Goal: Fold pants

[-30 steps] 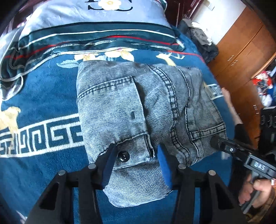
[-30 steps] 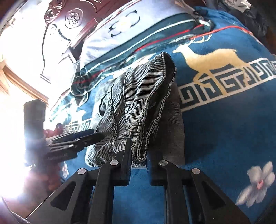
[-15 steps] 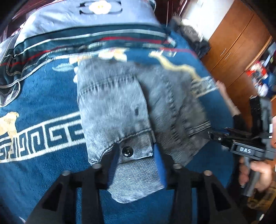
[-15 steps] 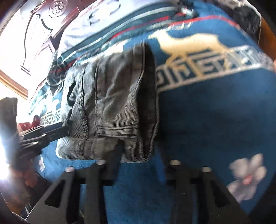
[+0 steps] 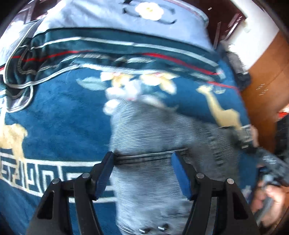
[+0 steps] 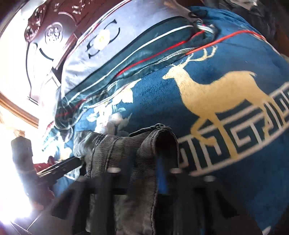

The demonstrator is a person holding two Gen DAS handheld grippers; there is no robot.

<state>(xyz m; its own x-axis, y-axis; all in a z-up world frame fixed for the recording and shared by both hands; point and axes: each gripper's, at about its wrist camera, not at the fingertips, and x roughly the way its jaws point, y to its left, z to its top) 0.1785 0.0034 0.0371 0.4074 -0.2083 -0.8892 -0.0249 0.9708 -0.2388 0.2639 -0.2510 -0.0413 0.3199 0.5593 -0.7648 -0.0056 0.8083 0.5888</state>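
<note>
The folded grey denim pants (image 5: 153,144) lie on the blue blanket (image 5: 59,112). In the left wrist view my left gripper (image 5: 142,171) is open, its blue-padded fingers either side of the pants' near part, a seam running between them. In the right wrist view the pants (image 6: 126,150) drape over my right gripper (image 6: 142,173); its fingers are blurred and partly covered by denim, so I cannot tell how the jaws stand. The right gripper also shows at the pants' right edge in the left wrist view (image 5: 267,159).
The blue blanket (image 6: 234,59) carries gold deer and a white key border. A grey pillow (image 5: 126,16) and a striped dark green quilt (image 5: 108,47) lie at the bed's head. A wooden wardrobe (image 5: 267,81) stands to the right, a carved headboard (image 6: 45,36) behind.
Both grippers have pushed forward over the pants, which now lie closer under the cameras. The left fingers have spread wider. The denim now covers the right gripper's fingers.
</note>
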